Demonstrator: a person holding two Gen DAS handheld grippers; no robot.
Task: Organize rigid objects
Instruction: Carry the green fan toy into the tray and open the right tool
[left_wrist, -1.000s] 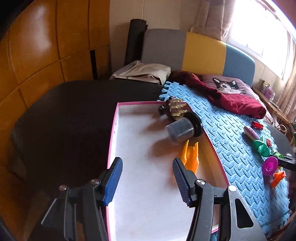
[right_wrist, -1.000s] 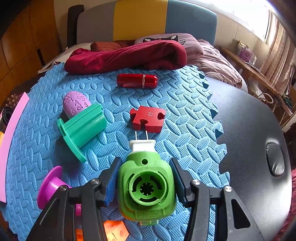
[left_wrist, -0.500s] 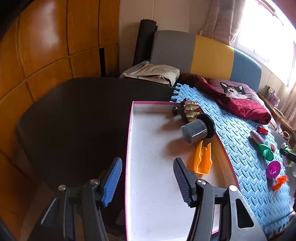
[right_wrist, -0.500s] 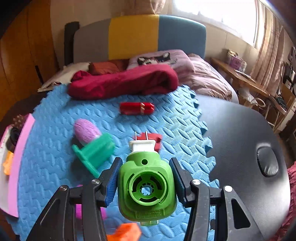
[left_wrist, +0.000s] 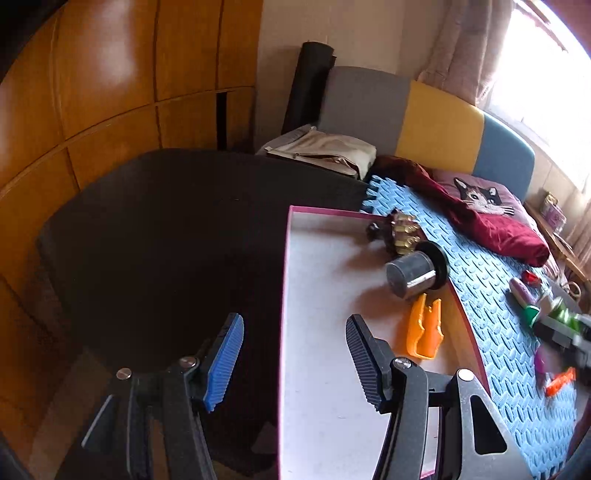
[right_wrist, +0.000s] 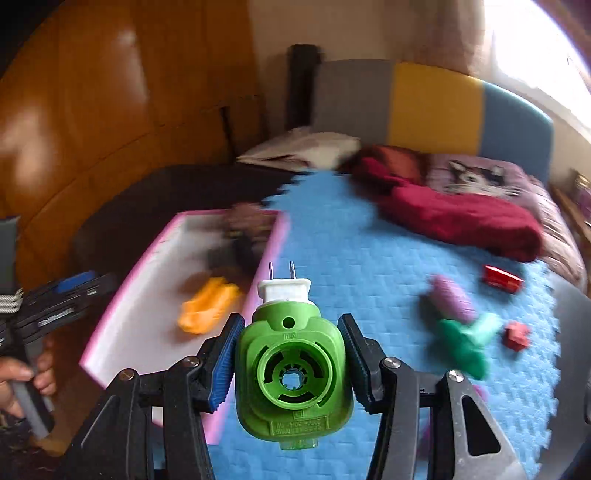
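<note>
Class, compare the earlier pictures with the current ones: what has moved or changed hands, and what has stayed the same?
The right gripper, clamped on the green plug-in device throughout, has swung from over the blue mat toward the pink-rimmed tray. The left gripper stays open and empty; the tray's contents are unchanged.

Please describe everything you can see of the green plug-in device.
The green plug-in device looks like glossy hard plastic: a rounded body with a ring-shaped opening facing the camera, small embossed text below, and a white top with two metal prongs pointing away. The right tongs clamp its sides, holding it above the blue foam mat.
</note>
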